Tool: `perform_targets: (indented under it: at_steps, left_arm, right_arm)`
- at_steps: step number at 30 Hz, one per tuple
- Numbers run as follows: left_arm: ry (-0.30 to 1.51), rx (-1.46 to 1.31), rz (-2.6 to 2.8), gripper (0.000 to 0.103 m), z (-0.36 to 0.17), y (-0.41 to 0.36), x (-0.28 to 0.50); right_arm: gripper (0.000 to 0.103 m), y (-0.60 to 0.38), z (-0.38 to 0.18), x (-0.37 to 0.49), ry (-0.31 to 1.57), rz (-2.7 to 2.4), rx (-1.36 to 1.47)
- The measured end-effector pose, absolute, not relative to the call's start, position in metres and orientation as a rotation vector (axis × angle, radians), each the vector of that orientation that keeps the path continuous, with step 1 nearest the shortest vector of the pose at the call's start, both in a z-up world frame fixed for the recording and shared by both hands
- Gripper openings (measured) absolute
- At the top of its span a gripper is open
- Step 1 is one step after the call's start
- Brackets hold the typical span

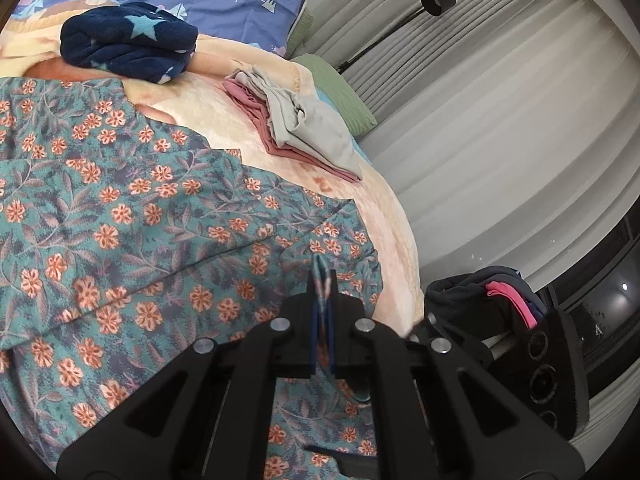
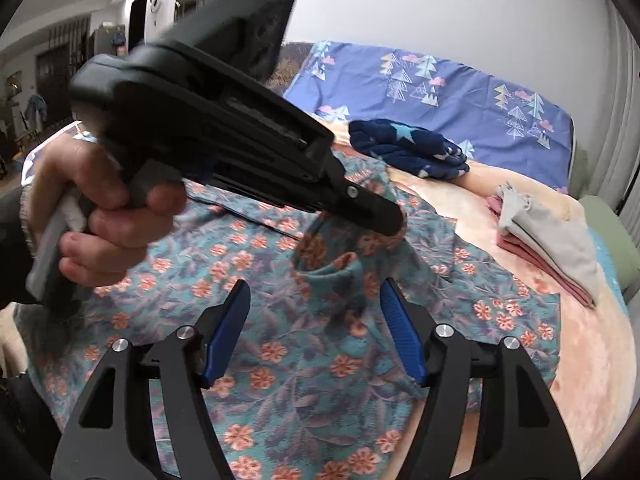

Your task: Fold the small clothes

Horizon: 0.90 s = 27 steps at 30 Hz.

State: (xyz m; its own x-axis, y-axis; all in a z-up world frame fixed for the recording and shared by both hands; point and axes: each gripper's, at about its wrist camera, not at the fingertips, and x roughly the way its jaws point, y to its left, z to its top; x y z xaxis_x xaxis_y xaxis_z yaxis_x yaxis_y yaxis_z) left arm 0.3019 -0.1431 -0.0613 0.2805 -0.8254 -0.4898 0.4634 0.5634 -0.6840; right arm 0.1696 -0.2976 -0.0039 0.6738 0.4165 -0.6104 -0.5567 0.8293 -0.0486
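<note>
Floral garment (image 1: pixel 120 208) lies spread across the bed's cream blanket (image 1: pixel 384 208). Left wrist view: left gripper (image 1: pixel 322 280) jaws closed on a raised fold of the garment; a grey-and-pink folded pile (image 1: pixel 304 136) sits beyond the garment. Right wrist view: right gripper (image 2: pixel 316 320) jaws wide, empty, above the garment (image 2: pixel 280 360); left gripper (image 2: pixel 390 222) pinches its edge.
</note>
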Motion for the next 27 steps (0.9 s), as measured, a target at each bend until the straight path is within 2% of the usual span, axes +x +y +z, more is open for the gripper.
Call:
perform_targets:
  at_steps: [3,5,15,16,17,18,19,27]
  left_arm:
    - [0.936,-0.462,-0.893,0.003,-0.063,-0.141,0.305]
    - [0.936,-0.461,-0.891,0.003,-0.062,-0.14,0.306]
    - [0.931,-0.456,-0.891,0.003,-0.059,-0.14,0.306]
    - [0.931,-0.453,-0.889,0.003,-0.059,-0.14,0.306]
    - [0.931,-0.448,-0.887,0.003,-0.058,-0.141,0.306]
    - [0.928,-0.441,-0.883,0.003,-0.057,-0.141,0.306]
    - [0.926,-0.437,-0.881,0.003,-0.057,-0.142,0.306]
    - [0.888,-0.33,-0.833,0.003,-0.044,-0.146,0.311]
  right_arm:
    - [0.059,-0.297,-0.002,0.155,0.629,0.585,-0.234]
    - [0.053,-0.292,-0.004,0.145,0.659,0.625,-0.247]
    - [0.052,-0.287,-0.005,0.15,0.578,0.458,-0.388]
    - [0.048,-0.285,-0.007,0.153,0.577,0.448,-0.4]
    - [0.034,-0.284,-0.011,0.156,0.592,0.441,-0.397]
    - [0.026,-0.284,-0.013,0.158,0.606,0.44,-0.387]
    - [0.007,-0.284,-0.014,0.161,0.619,0.421,-0.376]
    - [0.006,-0.295,-0.006,0.164,0.57,0.36,-0.259]
